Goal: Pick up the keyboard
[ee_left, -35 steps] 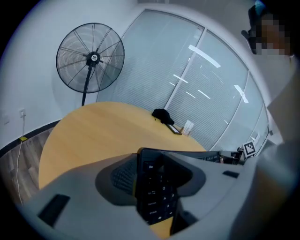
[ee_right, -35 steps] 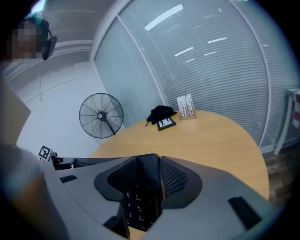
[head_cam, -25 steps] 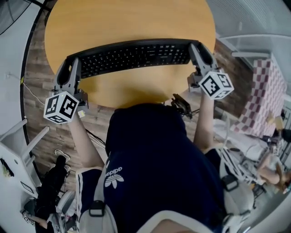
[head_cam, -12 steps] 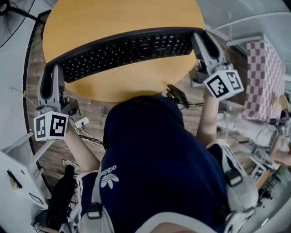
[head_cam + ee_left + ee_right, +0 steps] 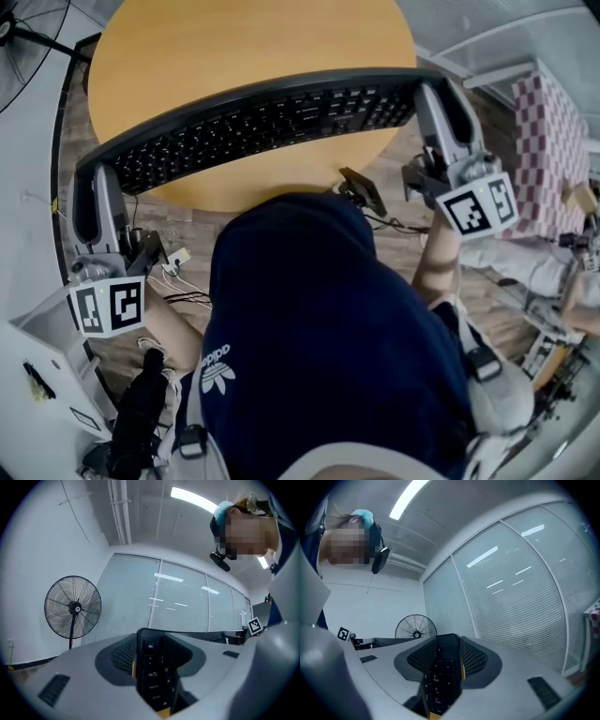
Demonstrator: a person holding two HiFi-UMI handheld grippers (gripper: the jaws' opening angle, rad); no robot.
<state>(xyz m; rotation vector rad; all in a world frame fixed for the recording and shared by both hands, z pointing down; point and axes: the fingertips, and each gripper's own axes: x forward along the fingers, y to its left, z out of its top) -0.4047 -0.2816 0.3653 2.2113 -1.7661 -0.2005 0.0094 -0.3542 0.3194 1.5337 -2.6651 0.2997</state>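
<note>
- Since both ends are already clamped, what matters now is how the two hands line up along the board.
- Left gripper (image 5: 92,187), lower left of the head view: jaws squeezed down on the left end of the keyboard (image 5: 253,117). Its own view shows the Esc-key corner wedged between them.
- Right gripper (image 5: 441,94), upper right of the head view: same deal, jaws tight on the number-pad end.
- So the keyboard's long axis runs straight from one gripper to the other, slanting from lower left up to upper right in the frame. Each gripper points inward along that axis, so neither hand is nearer; each has its own end.
- Further out, the keyboard crosses the near edge of the round wooden table (image 5: 244,37). Its left end sticks out past the rim, over the floor. It looks lifted rather than resting to me, but I can't actually see a gap.
- Both gripper views tilt up toward the ceiling and a glass wall, with a standing fan (image 5: 72,607) behind the left one.
- My guess: both hands need to rise together from here, or the board twists in the jaws.
</note>
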